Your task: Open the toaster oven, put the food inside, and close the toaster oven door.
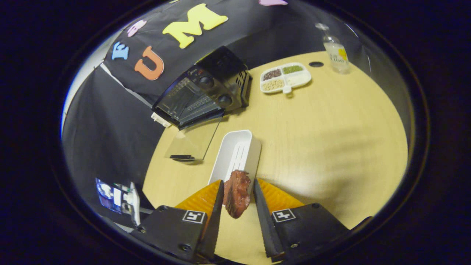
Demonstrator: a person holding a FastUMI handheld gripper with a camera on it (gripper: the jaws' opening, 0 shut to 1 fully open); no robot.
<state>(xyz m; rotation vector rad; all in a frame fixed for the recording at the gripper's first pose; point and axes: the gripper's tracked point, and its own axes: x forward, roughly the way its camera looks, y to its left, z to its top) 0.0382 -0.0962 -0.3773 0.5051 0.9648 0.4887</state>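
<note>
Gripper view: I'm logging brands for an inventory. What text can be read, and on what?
Toaster oven: brand mark above the knobs, too blurred to read.
Bottle: label print, too small to read.
Gripper, shut on the meat: patterned squares, no words.

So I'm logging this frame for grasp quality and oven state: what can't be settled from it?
- Gripper view: whether both fingers of the claw press the reddish-brown chunk of meat; the right finger's contact is hidden behind the chunk.
- Inside of the black toaster oven, glass door down: too dark and small to read.
- Contents of the white divided dish: too small to identify.
</note>
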